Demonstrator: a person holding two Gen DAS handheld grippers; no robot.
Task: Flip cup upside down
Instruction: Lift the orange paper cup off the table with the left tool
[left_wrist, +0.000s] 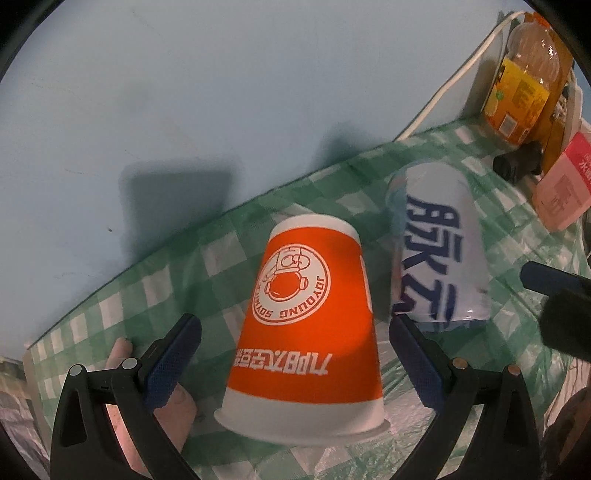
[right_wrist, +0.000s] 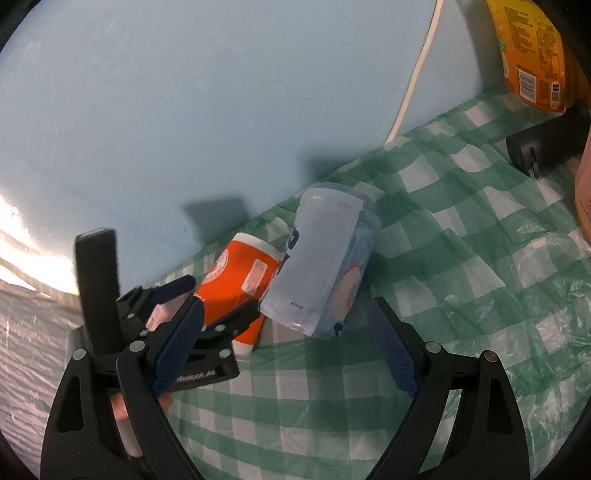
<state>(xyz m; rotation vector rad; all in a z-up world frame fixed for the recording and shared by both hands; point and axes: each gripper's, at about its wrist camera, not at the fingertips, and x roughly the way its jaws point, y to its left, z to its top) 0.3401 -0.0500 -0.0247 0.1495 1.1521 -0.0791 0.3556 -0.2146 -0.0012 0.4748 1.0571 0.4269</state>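
An orange and white paper cup (left_wrist: 306, 325) stands upside down on the green checked tablecloth (left_wrist: 184, 266), rim down and base up. My left gripper (left_wrist: 295, 354) is open, its blue pads on either side of the cup without touching it. The cup also shows in the right wrist view (right_wrist: 236, 291), partly hidden behind the left gripper (right_wrist: 214, 295). My right gripper (right_wrist: 284, 350) is open and empty, a short way in front of a wipes pack (right_wrist: 325, 266).
A white and blue wipes pack (left_wrist: 439, 240) stands right beside the cup. At the far right are an orange drink bottle (left_wrist: 528, 77), a pink box (left_wrist: 565, 184) and a black object (right_wrist: 546, 144). A white cable (right_wrist: 413, 74) runs down the blue wall.
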